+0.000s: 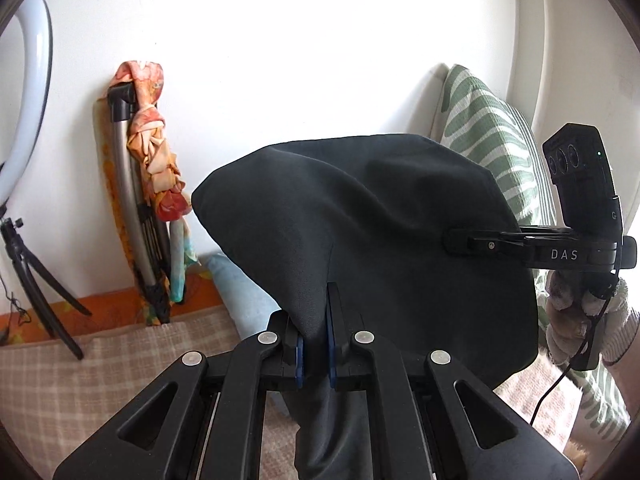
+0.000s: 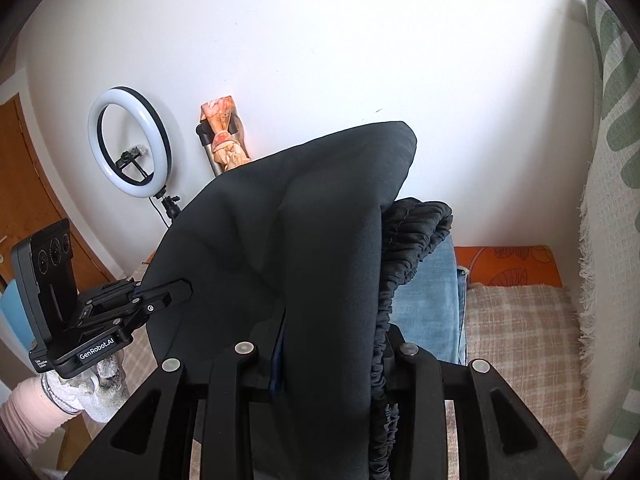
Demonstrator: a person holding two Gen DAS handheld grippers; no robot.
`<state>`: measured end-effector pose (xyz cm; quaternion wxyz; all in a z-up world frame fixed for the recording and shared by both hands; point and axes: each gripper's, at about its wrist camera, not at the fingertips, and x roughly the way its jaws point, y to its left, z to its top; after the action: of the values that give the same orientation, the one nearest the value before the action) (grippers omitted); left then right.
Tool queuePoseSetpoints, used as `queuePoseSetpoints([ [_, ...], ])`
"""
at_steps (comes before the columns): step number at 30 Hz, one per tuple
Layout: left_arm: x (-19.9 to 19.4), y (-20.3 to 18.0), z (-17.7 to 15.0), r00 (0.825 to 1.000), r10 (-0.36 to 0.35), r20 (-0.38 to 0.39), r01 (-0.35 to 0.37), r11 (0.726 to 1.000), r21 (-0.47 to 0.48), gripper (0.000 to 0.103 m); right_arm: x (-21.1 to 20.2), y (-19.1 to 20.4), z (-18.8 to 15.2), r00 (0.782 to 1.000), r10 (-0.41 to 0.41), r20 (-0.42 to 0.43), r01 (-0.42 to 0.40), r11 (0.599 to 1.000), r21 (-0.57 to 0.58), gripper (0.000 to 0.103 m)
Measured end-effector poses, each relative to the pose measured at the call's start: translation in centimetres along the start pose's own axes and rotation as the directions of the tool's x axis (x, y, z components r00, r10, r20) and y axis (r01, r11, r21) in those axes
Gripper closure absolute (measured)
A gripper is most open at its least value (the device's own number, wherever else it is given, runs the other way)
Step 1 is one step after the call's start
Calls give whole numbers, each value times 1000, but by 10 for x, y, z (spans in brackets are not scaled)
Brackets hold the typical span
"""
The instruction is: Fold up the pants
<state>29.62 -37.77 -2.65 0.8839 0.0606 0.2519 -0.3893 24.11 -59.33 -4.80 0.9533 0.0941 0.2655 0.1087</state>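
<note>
Black linkage bars fill the bottom of both wrist views, and past them each claw bites into the dark pants (image 1: 360,216). Clamped on a thin pinch of the fabric, the left gripper (image 1: 315,344) has its blue pads (image 1: 299,360) almost meeting. Over a thicker bunch that takes in the gathered elastic waistband (image 2: 412,240), the right gripper (image 2: 332,344) is closed with its jaws set wider. Held between the two claws, the pants hang off the checked blanket (image 1: 100,360), billowing up in front of the white wall (image 1: 300,60). A gloved hand (image 1: 576,312) carries the right gripper, seen at the pants' right edge from the left wrist. Left of the pants stand a ring light (image 2: 130,142) on its tripod (image 1: 36,280) and a folded frame wrapped in orange cloth (image 1: 152,148). A green patterned pillow (image 1: 492,140) leans behind the pants' right side, and folded blue jeans (image 2: 432,304) lie beneath them
</note>
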Motion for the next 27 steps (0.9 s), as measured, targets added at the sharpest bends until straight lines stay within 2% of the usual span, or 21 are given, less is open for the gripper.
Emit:
queuePoseSetpoints([
  [7, 49, 18, 15, 999, 36, -20, -36, 999, 1, 96, 55, -33, 24, 1000, 5, -19, -5, 1000, 21, 70],
  [13, 89, 31, 8, 997, 49, -67, -50, 999, -16, 96, 97, -62, 20, 998, 12, -62, -8, 998, 69, 70],
  [19, 115, 37, -1, 991, 64, -120, -66, 998, -10, 96, 127, -74, 15, 993, -17, -117, 26, 997, 70, 68],
  [22, 124, 38, -2, 988, 63, -143, -67, 998, -20, 95, 134, -80, 11, 987, -59, -147, 69, 996, 61, 61],
  [25, 125, 38, -1, 985, 95, -147, -99, 995, -21, 91, 135, -80, 12, 975, -163, -152, 171, 984, 43, 44],
  [26, 126, 36, 1, 984, 101, -148, -105, 994, -21, 89, 133, -83, 13, 975, -168, -149, 178, 983, 55, 39],
  [27, 125, 37, 2, 984, 109, -144, -113, 993, -22, 87, 130, -85, 14, 976, -166, -141, 177, 982, 68, 39],
])
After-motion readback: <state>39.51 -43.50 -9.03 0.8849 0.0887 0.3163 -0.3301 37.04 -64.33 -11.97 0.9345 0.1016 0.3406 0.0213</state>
